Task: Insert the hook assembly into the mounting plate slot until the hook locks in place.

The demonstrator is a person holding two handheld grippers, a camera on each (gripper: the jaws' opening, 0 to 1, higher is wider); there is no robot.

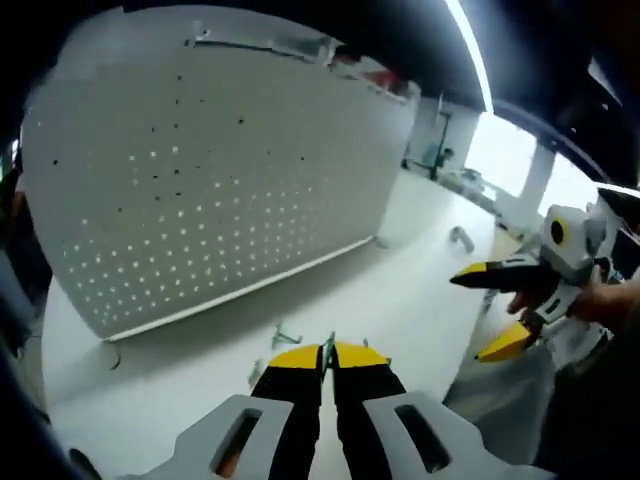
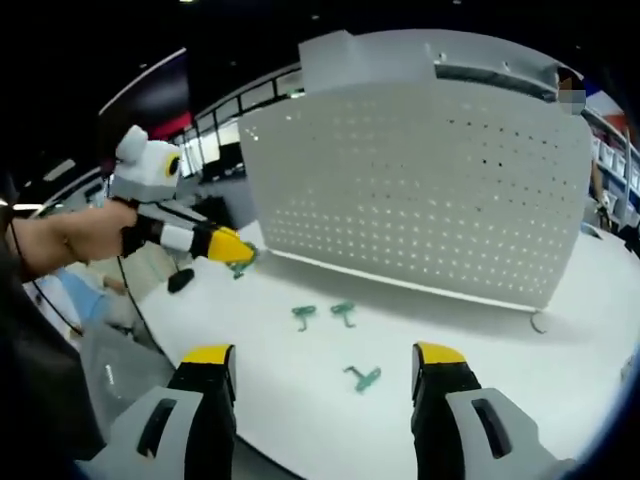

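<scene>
Three green hooks lie loose on the white bench in the right gripper view: two [image 2: 304,316] [image 2: 344,312] side by side toward the middle, a third [image 2: 363,378] closer to the near edge, between the right gripper's [image 2: 324,362] yellow-tipped jaws. Those jaws stand wide apart and empty, hovering above the near edge. Judgement: it is held back as a watcher, keeping hooks and board in sight as the task requires.

Left gripper [image 2: 240,252] enters that view from the left, a hand wrapped round its body. Jaws pinched together, with something green at the tip; I take it for a fourth hook [image 2: 241,267], picked up for insertion. In the left gripper view its jaws [image 1: 329,352] are pressed closed, a thin green sliver poking out between the tips, too small to confirm its shape.

Mounting plate [image 2: 430,180] is a white perforated board standing upright along the far side of the bench, rows of small holes across its face, a rail along its foot. It is well apart from both grippers. Standing up suits it: the hook goes in face-on.

In the left gripper view the right gripper [image 1: 495,310] shows at the right, jaws spread.

Insertion not yet begun, by the look; the held hook must still be carried to the board.
</scene>
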